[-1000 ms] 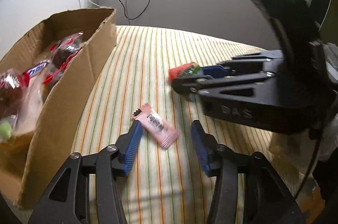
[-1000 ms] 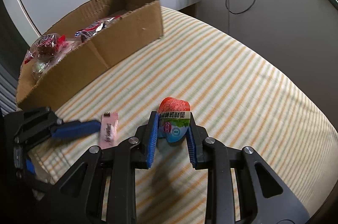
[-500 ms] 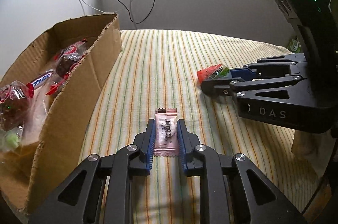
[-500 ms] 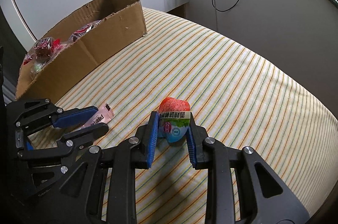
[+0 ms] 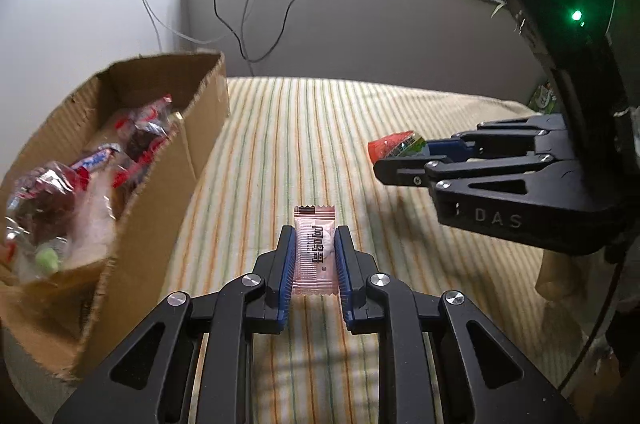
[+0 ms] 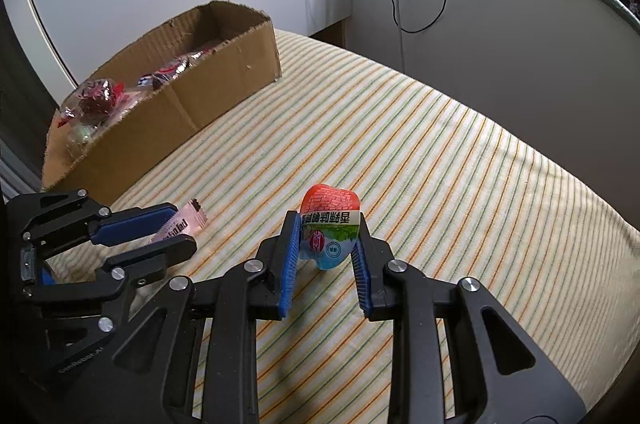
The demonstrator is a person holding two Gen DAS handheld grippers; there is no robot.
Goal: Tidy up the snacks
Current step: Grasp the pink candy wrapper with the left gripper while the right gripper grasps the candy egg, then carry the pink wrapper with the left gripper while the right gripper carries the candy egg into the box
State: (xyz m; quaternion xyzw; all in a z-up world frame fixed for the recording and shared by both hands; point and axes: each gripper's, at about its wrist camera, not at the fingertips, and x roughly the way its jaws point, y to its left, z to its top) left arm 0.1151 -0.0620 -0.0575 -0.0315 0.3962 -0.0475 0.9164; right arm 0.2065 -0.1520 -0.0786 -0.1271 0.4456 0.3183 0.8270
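Left wrist view: left tongs (image 5: 315,256) are clamped on a flat pink candy wrapper (image 5: 314,249), cardboard snack box (image 5: 152,208) off to their left. Right tongs (image 6: 327,244) pinch a red-topped jelly cup (image 6: 329,226) above the striped bedsheet (image 6: 460,160).

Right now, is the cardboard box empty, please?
No. The cardboard box already holds several wrapped snacks, visible above its wall in both views.

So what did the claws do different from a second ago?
The left claw closed on the pink candy packet, which had lain loose and askew between its open fingers. The right claw kept holding the red jelly cup, and the cardboard box stayed put.
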